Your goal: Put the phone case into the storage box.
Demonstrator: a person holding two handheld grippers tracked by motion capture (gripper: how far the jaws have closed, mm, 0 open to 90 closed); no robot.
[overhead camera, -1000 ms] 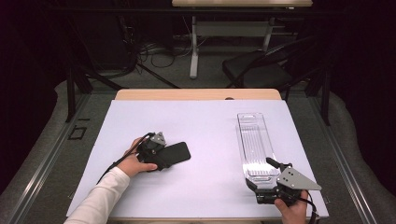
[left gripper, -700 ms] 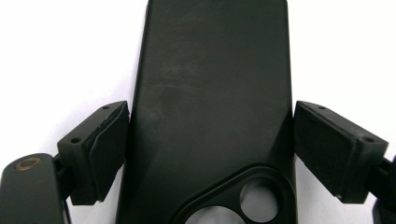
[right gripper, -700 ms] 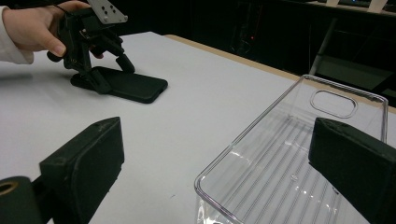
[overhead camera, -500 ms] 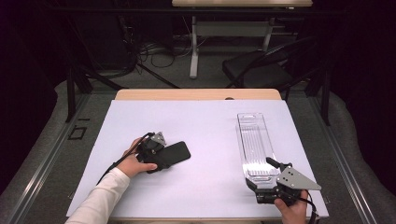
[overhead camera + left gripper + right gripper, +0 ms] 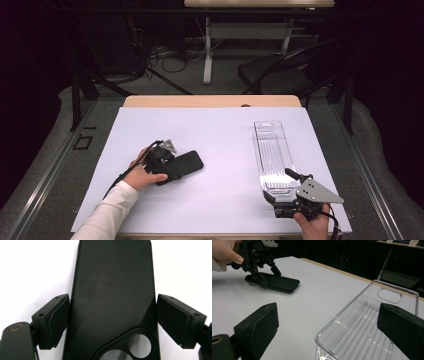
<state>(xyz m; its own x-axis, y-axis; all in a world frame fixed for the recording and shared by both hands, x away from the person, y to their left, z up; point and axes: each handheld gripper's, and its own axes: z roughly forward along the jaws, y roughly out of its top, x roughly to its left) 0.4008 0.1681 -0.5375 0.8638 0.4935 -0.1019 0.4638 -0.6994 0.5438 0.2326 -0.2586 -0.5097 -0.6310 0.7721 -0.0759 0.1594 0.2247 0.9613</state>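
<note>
While your left gripper point(image 5: 172, 167) straddles the black phone case point(image 5: 184, 164) on the white table cover point(image 5: 220, 145), its jaws stand spread to either side of the case's camera end. Seen from the left gripper view, the left pad point(image 5: 58, 317) sits right at the case's point(image 5: 112, 297) edge, whether touching or a hair apart cannot be told, and the right pad point(image 5: 175, 317) stands just clear of the other edge, a sliver of white showing between. The case lies flat, back up, its round lens opening nearest the gripper body and its long side running away from the jaws. Your left hand point(image 5: 142, 172) wraps the gripper from behind. Well apart, across the table, your right gripper point(image 5: 287, 192) rests at the near end of a clear plastic tray point(image 5: 272, 150). From the right gripper view its jaws stand wide apart, nothing pinched, the left one outside the tray's point(image 5: 372, 322) near corner and the right one over its ribbed floor. Farther off in that view, the left gripper point(image 5: 265, 273) stands over the case point(image 5: 279, 282).
</note>
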